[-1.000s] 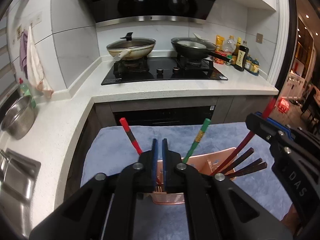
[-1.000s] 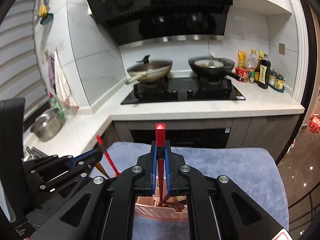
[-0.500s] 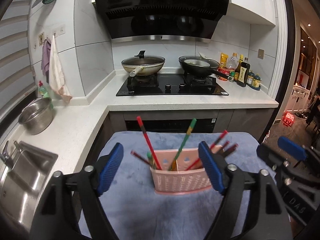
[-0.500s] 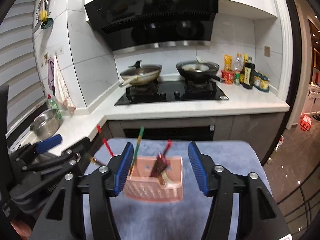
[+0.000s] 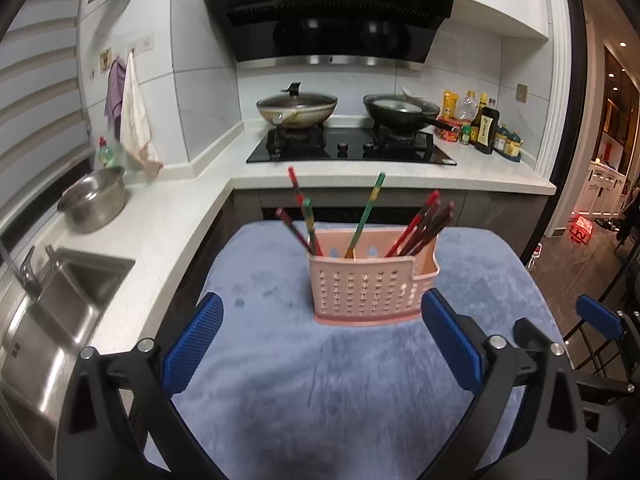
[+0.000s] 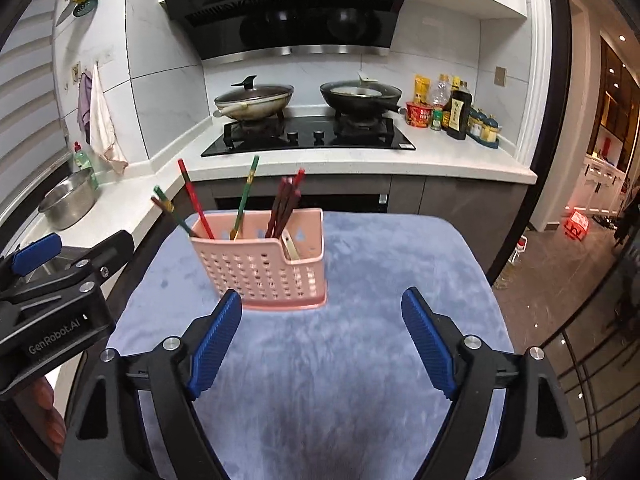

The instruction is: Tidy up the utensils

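A pink perforated utensil basket (image 5: 366, 288) (image 6: 264, 272) stands on a blue-grey cloth (image 5: 320, 380) (image 6: 360, 380). A red chopstick (image 5: 298, 196) (image 6: 194, 196), a green one (image 5: 370, 208) (image 6: 246, 192) and a dark bunch (image 5: 428, 224) (image 6: 286, 200) lean out of it. A pale utensil (image 6: 290, 246) lies in the small side compartment. My left gripper (image 5: 320, 300) hangs short of the basket, jaws opening wide, nothing between the pads. My right gripper (image 6: 321, 294) is likewise back from the basket, jaws opening and empty. Each shows in the other's view: left gripper (image 6: 40, 264), right gripper (image 5: 600, 320).
A white counter runs along the left with a steel sink (image 5: 60, 308) and a steel colander (image 5: 94, 200). Behind the table is a black hob (image 5: 352, 148) with a lidded wok and a pan, and bottles (image 6: 456, 116) at its right. Right of the cloth the floor drops away.
Both grippers were shut over the basket, the right one on a red chopstick. Both have opened and drawn back; the chopstick now stands in the basket.
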`<state>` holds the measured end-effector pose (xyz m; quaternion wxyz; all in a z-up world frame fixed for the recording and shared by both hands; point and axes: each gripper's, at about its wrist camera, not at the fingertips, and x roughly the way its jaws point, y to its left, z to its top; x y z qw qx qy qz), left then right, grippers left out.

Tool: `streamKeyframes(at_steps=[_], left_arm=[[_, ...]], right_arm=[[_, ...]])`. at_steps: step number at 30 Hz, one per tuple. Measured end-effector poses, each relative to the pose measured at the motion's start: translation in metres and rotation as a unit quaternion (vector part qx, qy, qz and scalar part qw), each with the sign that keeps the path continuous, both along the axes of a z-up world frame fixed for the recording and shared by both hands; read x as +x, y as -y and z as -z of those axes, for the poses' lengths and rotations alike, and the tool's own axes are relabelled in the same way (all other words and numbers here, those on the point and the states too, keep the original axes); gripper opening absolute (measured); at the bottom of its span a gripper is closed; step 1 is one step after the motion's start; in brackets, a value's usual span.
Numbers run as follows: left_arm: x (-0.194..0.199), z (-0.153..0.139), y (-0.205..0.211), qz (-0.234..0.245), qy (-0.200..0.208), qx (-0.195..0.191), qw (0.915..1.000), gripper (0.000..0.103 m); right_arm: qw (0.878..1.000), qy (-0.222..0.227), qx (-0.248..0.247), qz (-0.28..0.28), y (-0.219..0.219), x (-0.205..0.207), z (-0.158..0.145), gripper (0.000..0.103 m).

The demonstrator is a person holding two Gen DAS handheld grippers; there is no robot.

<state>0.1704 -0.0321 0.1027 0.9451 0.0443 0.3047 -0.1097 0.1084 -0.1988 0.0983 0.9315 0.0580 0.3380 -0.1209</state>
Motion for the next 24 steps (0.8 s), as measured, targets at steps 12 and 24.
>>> streamKeyframes(at_steps=[12,24], left_arm=[[-0.022,0.019,-0.011,-0.013,-0.011,0.005,0.9998,0.096],[-0.032,0.021,-0.01,-0.032,-0.013,0.012,0.9993,0.096]], right_arm=[[1.0,-0.005,-0.022,0.0,-0.015,-0.023,0.014,0.097],[0.999,-0.004,-0.03,0.009,-0.02,-0.036,0.018,0.097]])
